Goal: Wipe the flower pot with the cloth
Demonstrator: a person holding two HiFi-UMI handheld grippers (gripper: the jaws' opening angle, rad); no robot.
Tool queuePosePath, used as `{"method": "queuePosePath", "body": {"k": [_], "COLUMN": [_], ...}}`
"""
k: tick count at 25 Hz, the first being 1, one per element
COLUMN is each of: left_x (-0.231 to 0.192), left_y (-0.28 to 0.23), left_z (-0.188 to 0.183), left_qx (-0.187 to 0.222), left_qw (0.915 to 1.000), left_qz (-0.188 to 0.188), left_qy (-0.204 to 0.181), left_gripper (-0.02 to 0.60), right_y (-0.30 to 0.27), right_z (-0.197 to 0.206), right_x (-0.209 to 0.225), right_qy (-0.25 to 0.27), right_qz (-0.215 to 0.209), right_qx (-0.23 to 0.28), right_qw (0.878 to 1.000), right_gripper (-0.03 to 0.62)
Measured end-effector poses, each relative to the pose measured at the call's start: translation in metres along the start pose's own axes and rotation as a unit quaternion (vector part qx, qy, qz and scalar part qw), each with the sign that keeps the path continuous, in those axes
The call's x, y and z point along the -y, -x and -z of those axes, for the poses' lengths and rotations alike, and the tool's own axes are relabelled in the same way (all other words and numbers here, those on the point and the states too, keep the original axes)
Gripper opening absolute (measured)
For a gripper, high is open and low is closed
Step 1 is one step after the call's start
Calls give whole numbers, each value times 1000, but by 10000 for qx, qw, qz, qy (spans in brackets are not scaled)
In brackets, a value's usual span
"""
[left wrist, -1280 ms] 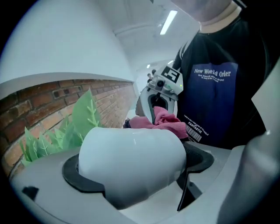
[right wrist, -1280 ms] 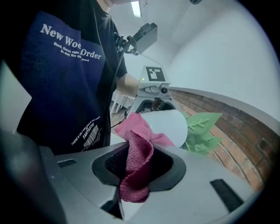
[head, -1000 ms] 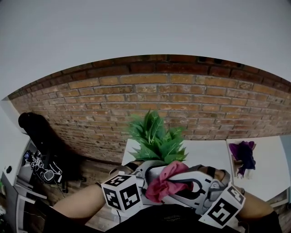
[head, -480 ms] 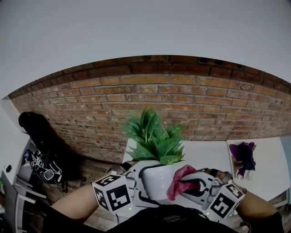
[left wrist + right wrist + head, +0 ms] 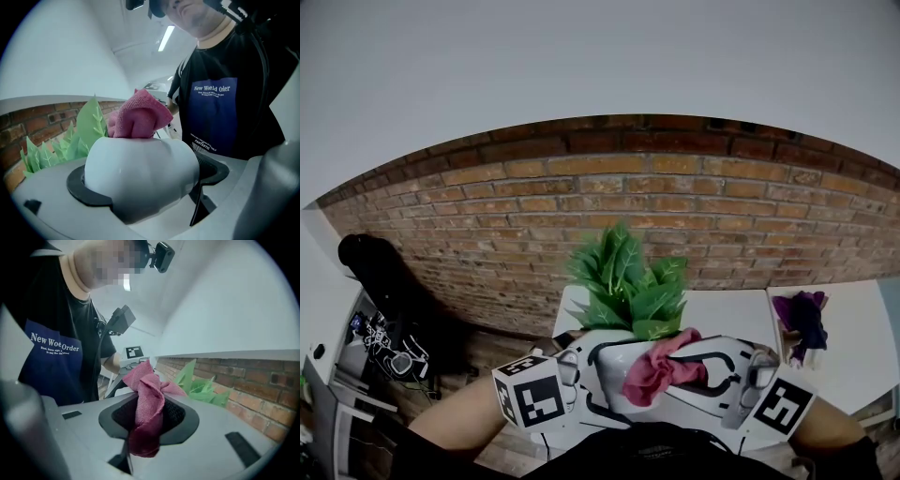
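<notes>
In the head view a white flower pot [image 5: 614, 367] with a green leafy plant [image 5: 626, 281] is held up close in front of me. My left gripper [image 5: 586, 380] is shut on the pot; the pot's round white body [image 5: 140, 168] fills its jaws in the left gripper view. A pink cloth [image 5: 661, 370] is bunched in my right gripper [image 5: 705, 373], which is shut on the cloth [image 5: 147, 411]. The cloth lies against the pot's right side near the rim and shows as a pink bundle [image 5: 138, 116] over the pot's top edge. Leaves [image 5: 201, 386] stick up behind.
A brick wall [image 5: 675, 206] runs behind. White tables [image 5: 727, 314] stand below it, with a purple cloth [image 5: 802, 321] on the right one. Dark equipment [image 5: 380, 291] is at the far left. A person's dark shirt [image 5: 220, 108] is close behind both grippers.
The cloth slid from over the pot's front to its right side, then back up toward the rim. The pot and plant shifted slightly right, and the right gripper's cube moved outward.
</notes>
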State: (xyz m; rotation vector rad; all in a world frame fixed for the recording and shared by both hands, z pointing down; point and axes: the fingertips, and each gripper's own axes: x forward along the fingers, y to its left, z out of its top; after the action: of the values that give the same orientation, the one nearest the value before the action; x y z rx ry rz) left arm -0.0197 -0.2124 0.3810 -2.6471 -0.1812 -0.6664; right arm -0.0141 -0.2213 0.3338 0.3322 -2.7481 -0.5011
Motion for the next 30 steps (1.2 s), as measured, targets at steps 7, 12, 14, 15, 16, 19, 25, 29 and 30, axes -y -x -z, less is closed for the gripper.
{"method": "queuePosePath", "body": {"k": [7, 12, 14, 15, 16, 19, 25, 29, 30], "left_x": [-13, -24, -30, -33, -36, -43, -48, -47, -44], "left_y": [13, 15, 14, 13, 12, 10, 8, 21, 22], "left_z": [-5, -10, -6, -1, 3, 11, 18, -2, -8], "left_qx": [261, 452, 401, 336, 270, 176, 168, 731, 777], "left_qw": [9991, 9980, 9976, 9974, 9970, 9954, 9928, 9894, 9901], "left_qz": [-329, -385, -441, -489, -544, -705, -859, -747, -687], "left_qy": [89, 197, 339, 420, 481, 617, 815, 1006, 944], "left_gripper": [565, 566, 565, 565, 565, 565, 565, 565, 565], "right_y": [-2, -2, 2, 3, 4, -2, -6, -14, -14], "right_z": [27, 36, 21, 17, 15, 17, 31, 58, 59], "right_x": [-12, -19, -13, -13, -16, -21, -19, -33, -34], "right_qy": [-709, -607, -686, -650, -532, -154, -382, -640, -1008], "right_qz": [-126, -221, -70, -56, -97, -124, 12, -272, -346], "right_qx": [200, -3, 249, 214, 63, -193, -297, -447, -203], "right_qw": [9972, 9979, 9973, 9976, 9985, 9996, 9988, 9966, 9941], "right_gripper": [104, 104, 104, 104, 104, 104, 104, 104, 104]}}
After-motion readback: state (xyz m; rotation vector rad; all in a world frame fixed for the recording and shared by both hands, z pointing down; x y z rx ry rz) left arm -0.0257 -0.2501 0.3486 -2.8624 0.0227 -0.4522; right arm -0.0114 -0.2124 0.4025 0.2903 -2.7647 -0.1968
